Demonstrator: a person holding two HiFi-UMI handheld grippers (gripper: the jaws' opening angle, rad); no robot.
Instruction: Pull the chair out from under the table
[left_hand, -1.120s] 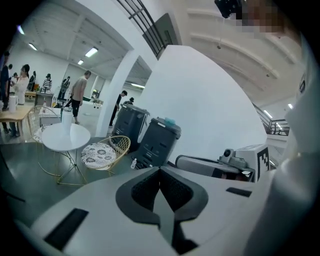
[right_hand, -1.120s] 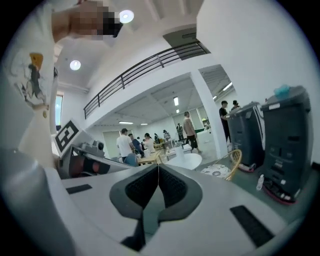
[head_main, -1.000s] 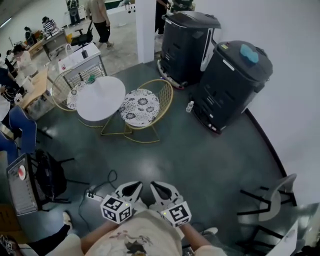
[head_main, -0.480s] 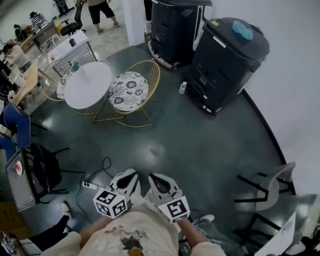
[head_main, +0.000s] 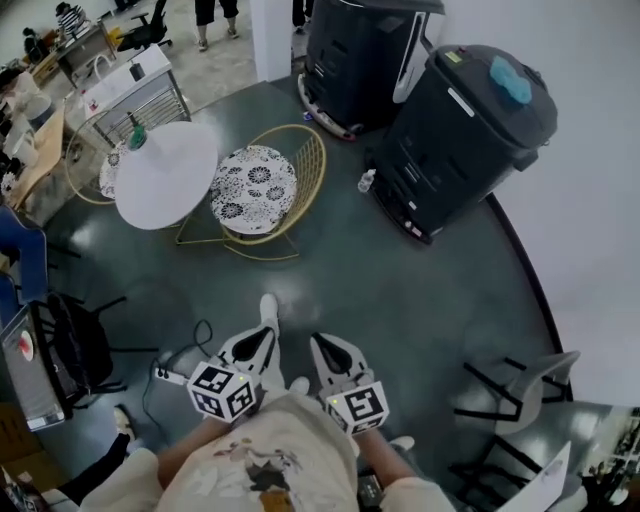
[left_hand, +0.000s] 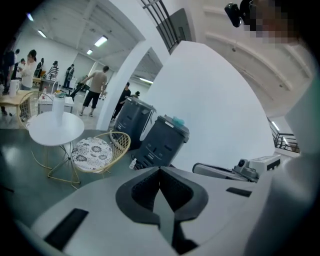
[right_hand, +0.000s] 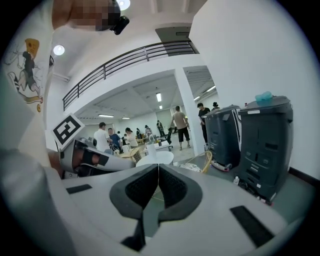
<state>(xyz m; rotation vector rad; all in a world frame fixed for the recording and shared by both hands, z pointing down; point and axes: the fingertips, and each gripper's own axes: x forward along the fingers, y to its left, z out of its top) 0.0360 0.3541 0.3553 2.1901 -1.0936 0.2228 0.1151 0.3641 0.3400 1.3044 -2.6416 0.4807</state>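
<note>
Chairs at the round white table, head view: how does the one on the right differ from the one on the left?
The right chair shows almost its whole cushion, with only one edge under the table; the left chair is mostly hidden beneath the top. The right chair's back faces open floor; the left chair's back sits close to a wooden desk. Both have gold wire frames and flowered cushions.

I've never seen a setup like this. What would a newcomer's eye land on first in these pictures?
Probably the gold wire chair with its flowery cushion, pushed up to the round white table at the upper left of the head view. Next come the two bulky dark machines by the white wall, upper right. Nearest the camera, the person holds the left tool and right tool side by side, both shut and empty.
</note>
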